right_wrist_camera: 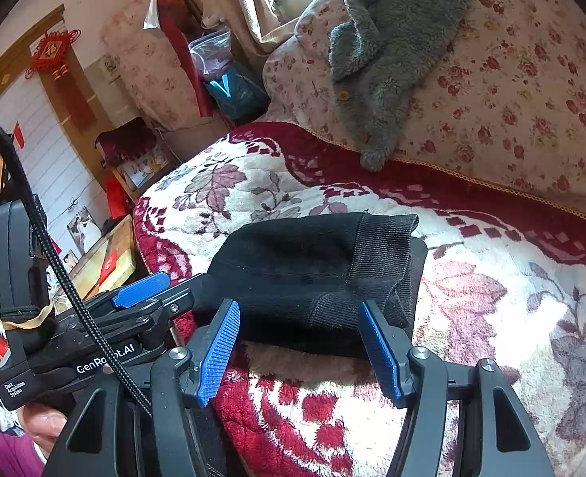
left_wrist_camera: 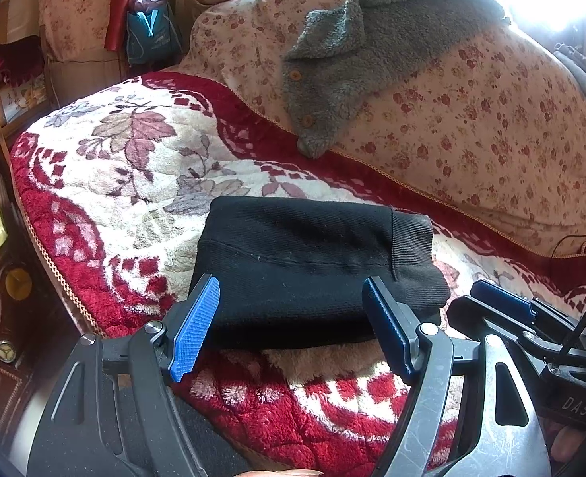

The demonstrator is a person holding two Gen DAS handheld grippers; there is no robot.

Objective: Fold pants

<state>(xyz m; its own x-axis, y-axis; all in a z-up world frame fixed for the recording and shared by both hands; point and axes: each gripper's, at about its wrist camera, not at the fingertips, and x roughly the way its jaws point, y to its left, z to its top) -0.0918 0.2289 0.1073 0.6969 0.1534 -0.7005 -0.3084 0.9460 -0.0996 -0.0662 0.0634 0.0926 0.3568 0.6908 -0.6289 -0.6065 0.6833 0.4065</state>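
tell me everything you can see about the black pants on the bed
The black knit pants lie folded into a compact, thick rectangular bundle on the red and cream floral plush blanket. The fabric looks like soft, matte jersey with a faint seam line running across the top. A ribbed band, cuff or waistband, shows at the bundle's right end. Nothing grips it: the left gripper and right gripper sit open at its near edge.
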